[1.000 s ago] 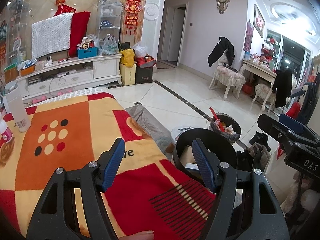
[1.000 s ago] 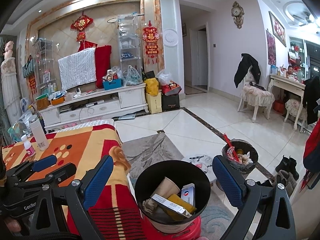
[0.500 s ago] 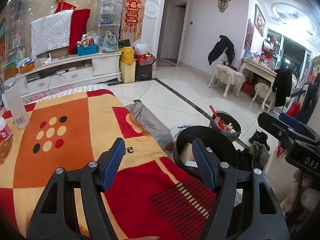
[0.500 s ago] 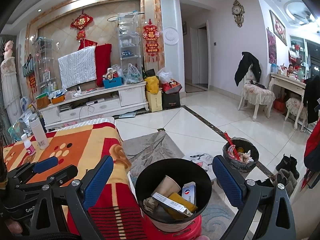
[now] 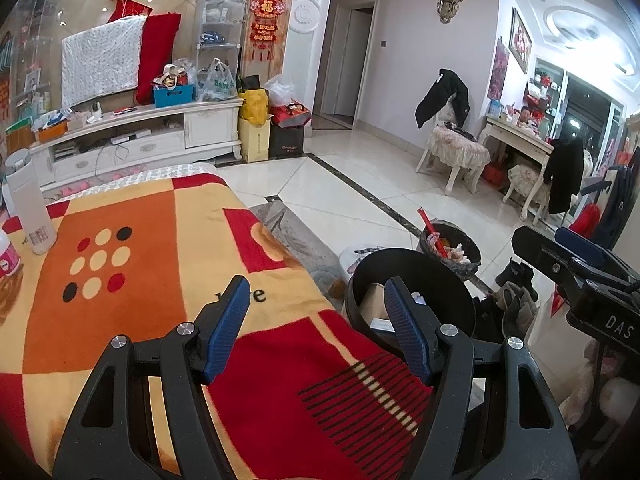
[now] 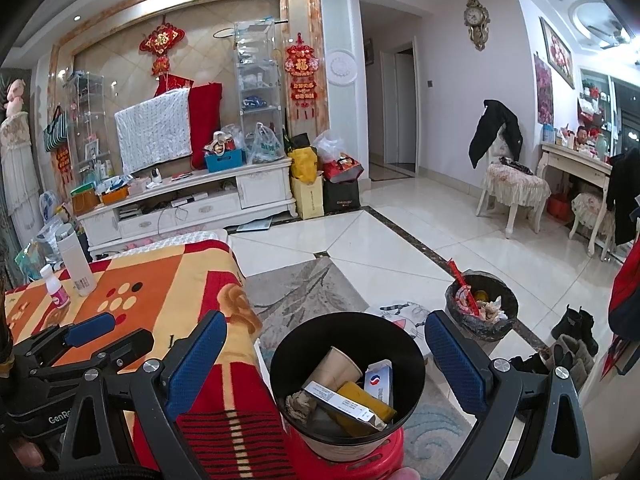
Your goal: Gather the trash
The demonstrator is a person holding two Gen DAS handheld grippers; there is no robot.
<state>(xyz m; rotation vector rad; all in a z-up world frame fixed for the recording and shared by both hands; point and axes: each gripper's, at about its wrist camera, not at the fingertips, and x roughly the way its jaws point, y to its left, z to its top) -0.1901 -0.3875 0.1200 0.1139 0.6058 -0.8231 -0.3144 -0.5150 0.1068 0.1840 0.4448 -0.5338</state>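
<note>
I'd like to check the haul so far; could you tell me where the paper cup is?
In the right wrist view, the paper cup lies inside the black bin beside the blanket.

A: Support surface? Table under a patterned blanket (image 5: 132, 280).
B: Standing on it, far left: white tumbler (image 5: 30, 204), small pink-labelled bottle (image 6: 56, 286) just beside. Both upright.

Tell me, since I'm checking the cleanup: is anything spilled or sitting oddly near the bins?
Nothing is spilled. One oddity: the black bin holding the trash sits perched on a red stool, and a red stick juts from the floor bin.
</note>
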